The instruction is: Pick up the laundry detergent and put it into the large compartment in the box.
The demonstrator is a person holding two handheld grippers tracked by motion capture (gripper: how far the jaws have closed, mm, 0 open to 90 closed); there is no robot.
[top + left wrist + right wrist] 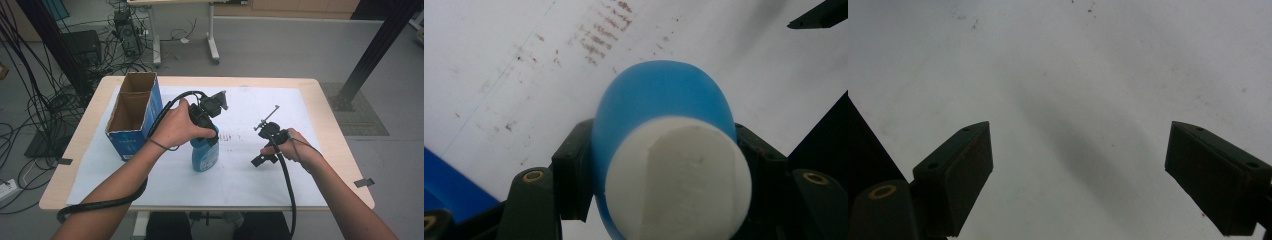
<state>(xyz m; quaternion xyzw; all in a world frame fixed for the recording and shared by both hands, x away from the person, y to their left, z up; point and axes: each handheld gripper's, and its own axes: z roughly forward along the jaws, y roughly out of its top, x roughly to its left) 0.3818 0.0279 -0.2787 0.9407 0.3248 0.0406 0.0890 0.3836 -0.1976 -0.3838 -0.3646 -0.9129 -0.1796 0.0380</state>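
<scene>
A smooth blue plastic bottle (659, 95) with a matt white cap (676, 180) is seen. Matt black pads (965, 175) are borne by the right gripper. White paper (300, 130), faintly stained, is laid over a pale wooden table (325, 95). Raw brown cardboard lines the blue-printed box (134, 117).

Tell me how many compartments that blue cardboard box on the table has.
2. The blue cardboard box has a far compartment toward the table's back edge and a near compartment beside the left hand; both look empty, though their bottoms are partly hidden.
</scene>
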